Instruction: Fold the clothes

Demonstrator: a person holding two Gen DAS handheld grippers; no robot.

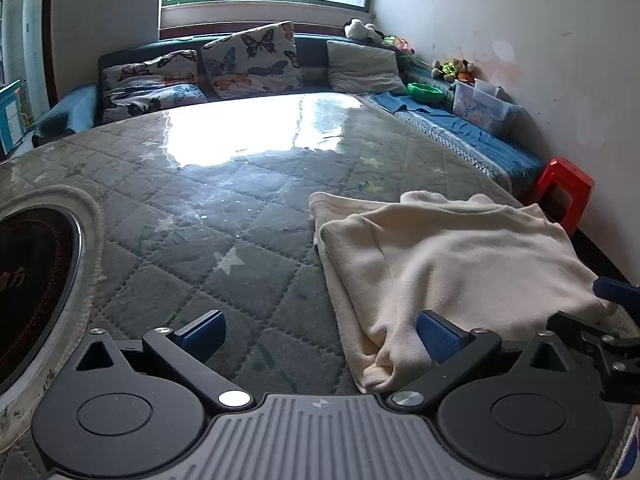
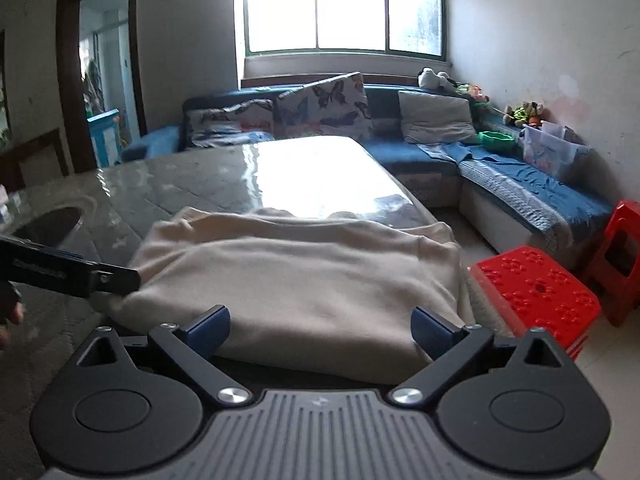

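Cream garment (image 2: 304,280) lies partly folded on the table (image 1: 240,220) ahead of both fingers; final folds remain. Left gripper (image 1: 320,334) and right gripper (image 2: 320,330) stand wide, holding nothing.

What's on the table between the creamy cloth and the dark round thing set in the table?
Nothing: in the left wrist view, only bare star-quilted table cover lies between the cream garment and the round cooktop.

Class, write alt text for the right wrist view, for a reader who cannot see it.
An open right gripper faces a folded cream garment lying on a quilted table, its blue fingertips apart at the garment's near edge. The left gripper reaches the garment's left corner. Behind are a blue sofa, a bright window and a red stool.
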